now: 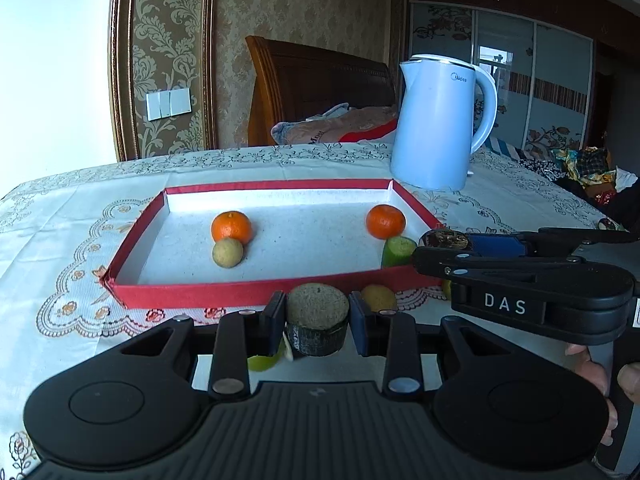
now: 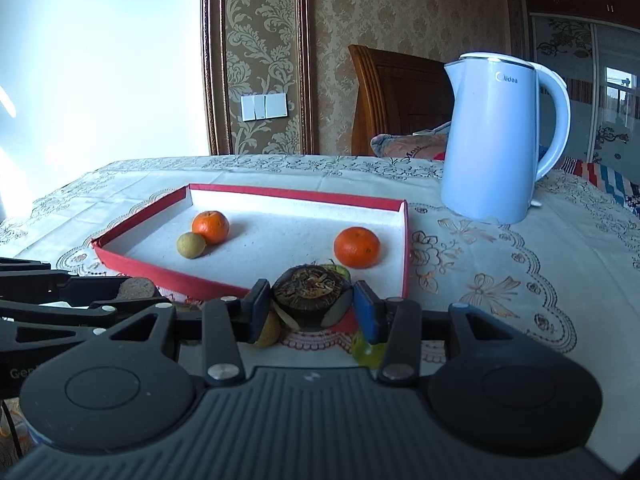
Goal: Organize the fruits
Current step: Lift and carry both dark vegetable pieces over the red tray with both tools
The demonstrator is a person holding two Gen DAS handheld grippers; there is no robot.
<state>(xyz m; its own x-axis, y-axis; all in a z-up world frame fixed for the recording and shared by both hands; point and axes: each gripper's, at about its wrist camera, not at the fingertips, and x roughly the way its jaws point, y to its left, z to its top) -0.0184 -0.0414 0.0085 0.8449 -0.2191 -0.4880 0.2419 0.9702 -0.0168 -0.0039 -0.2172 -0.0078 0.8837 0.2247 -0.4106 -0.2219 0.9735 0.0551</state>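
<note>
Both wrist views face the red tray (image 1: 248,292) closely.

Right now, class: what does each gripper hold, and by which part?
Left gripper: a dark round fruit, gripped by its sides. Right gripper: a dark round fruit, also by its sides.

"Midea" on the pale blue kettle (image 2: 496,140), "DAS" on the right gripper (image 1: 434,249)

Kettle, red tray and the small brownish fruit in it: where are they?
Kettle (image 2: 488,144), right wrist view, middle of its body.
Red tray (image 1: 192,294), left wrist view, near wall.
Small brownish fruit (image 1: 227,253), left wrist view, its centre.
</note>
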